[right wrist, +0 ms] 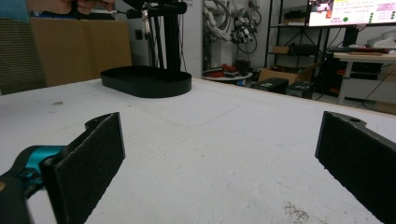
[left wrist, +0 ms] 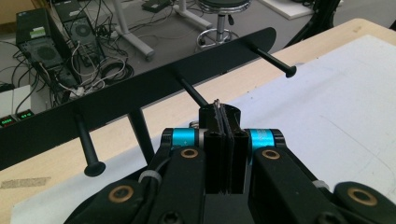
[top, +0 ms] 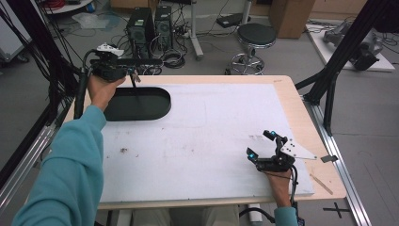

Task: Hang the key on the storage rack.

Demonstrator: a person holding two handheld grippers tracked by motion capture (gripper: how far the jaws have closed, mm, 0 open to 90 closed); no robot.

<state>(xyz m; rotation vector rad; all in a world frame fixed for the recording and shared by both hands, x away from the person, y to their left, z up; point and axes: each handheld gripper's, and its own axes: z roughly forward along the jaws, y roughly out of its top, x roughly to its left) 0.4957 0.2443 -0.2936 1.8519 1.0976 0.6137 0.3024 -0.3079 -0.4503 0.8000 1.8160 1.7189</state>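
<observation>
the room is a workshop with a grey floor, and a wooden table (top: 301,110) stands in it under a big white mat (top: 211,136). past the far edge sit two black computer towers (top: 149,26), a round stool (top: 255,36) and loose cables.

on the mat's far left lies a black oval tray (top: 141,104) with a low wall. it is long from left to right and lies flat.

above the tray the left gripper (left wrist: 224,122) holds a long black bar (left wrist: 140,95) up in the air. the bar is thin and flat with round ends. four black pegs stick out of it toward the gripper, each with a small knob on its tip. the bar runs sideways along the table's far edge, level with it. the left gripper's jaws are pressed tight together on one short peg (left wrist: 212,114) of that bar.

the right gripper (top: 266,146) rests low on the mat near the right front corner, well apart from the tray. its jaws stand wide apart with nothing between them.

a small brown stain (top: 124,150) marks the mat's left side.
</observation>
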